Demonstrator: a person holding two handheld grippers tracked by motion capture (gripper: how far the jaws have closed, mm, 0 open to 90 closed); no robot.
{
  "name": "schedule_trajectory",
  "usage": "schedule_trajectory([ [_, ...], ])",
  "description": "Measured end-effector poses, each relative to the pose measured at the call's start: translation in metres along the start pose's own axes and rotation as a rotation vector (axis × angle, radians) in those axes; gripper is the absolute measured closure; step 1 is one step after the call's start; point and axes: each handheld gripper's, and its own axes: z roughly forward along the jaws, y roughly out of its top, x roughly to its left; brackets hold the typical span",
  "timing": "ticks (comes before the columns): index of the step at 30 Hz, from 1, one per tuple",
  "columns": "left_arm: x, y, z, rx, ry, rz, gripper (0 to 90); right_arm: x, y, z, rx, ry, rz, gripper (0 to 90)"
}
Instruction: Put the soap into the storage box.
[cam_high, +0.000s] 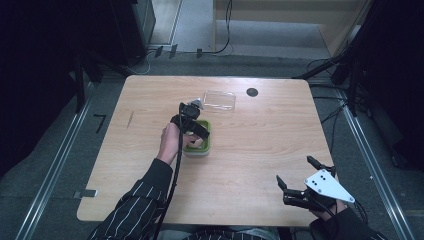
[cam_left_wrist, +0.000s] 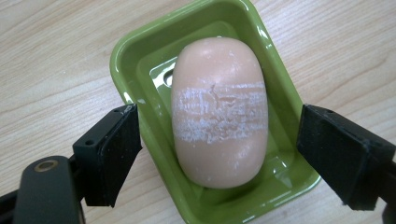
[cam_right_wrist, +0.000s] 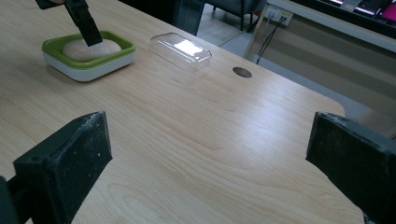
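left gripper over the soap dish, right gripper idle at the table edge

the left gripper view looks straight down into the dish (cam_left_wrist: 140, 60) and shows the soap (cam_left_wrist: 219, 112) in detail: a pink oval bar with a band of white scratches across its middle; the high view does not give this, there the dish (cam_high: 206, 145) is partly covered by the left gripper (cam_high: 192, 131) and the hand (cam_high: 171, 141); the right gripper view adds the side of the dish (cam_right_wrist: 88, 65), green on top and white below, with the soap (cam_right_wrist: 81, 49) just rising over its rim.

the left gripper (cam_left_wrist: 219, 154) hangs over the dish with its jaws spread wide, one on each outer side of the dish, not touching the soap; the soap lies between them; i cannot tell if the jaws touch the dish.

the right gripper (cam_high: 297, 176) is near the front right corner of the table (cam_high: 260, 165), well apart from the dish; its jaws are spread and hold nothing; in its own view the gripper (cam_right_wrist: 210, 158) faces bare wood.

the dish holds the soap; a clear lid (cam_high: 219, 99) lies on the table just behind the dish, apart from it; a dark round hole (cam_high: 252, 92) is near the lid.
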Motion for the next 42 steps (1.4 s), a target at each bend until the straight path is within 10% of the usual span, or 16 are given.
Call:
schedule_trajectory([
  [42, 0.018, -0.056, -0.035, 0.038, 0.000, 0.039, 8.6, 0.001, 0.000, 0.000, 0.001, 0.005, -0.009, 0.0],
])
